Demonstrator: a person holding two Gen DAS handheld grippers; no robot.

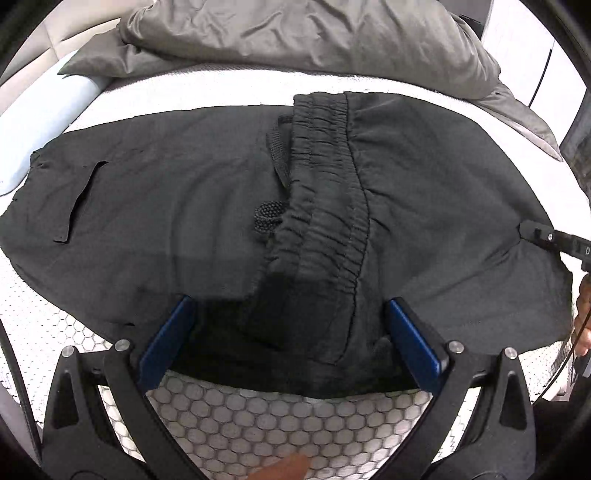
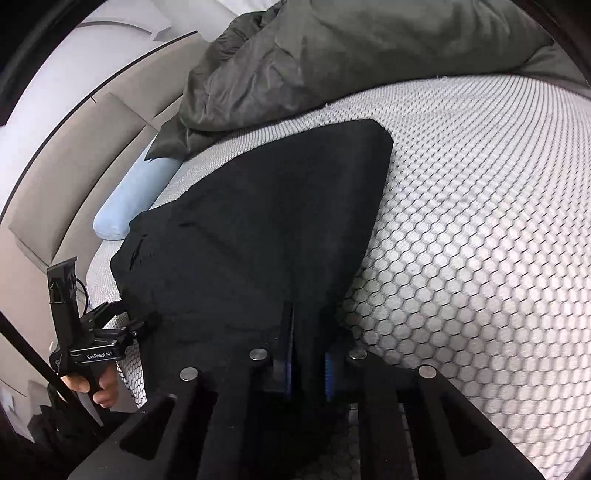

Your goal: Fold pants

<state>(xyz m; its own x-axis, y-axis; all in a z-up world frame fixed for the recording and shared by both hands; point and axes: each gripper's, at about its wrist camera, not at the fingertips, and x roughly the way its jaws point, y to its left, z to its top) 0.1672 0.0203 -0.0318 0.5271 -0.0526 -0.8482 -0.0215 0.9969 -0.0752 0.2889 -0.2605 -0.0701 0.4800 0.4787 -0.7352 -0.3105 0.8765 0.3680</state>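
Note:
Black pants (image 1: 184, 206) lie folded across the white honeycomb-mesh mattress (image 1: 280, 421), the elastic waistband (image 1: 325, 192) and drawstring (image 1: 267, 216) on top near the middle. My left gripper (image 1: 291, 332) stands wide open; its blue pads (image 1: 168, 343) straddle the near edge of the pants without pressing on it. My right gripper (image 2: 293, 325) is shut on a pinch of the black pants (image 2: 266, 206) at their near edge. In the left wrist view the right gripper (image 1: 543, 234) bites the cloth at the far right. A hand (image 2: 103, 393) carries the left gripper (image 2: 125, 325).
A crumpled grey duvet (image 1: 295, 33) is heaped along the far side of the mattress. A light blue pillow (image 2: 129, 199) lies at the left against a beige padded headboard (image 2: 74, 155). Bare mesh mattress (image 2: 480, 221) stretches to the right of the pants.

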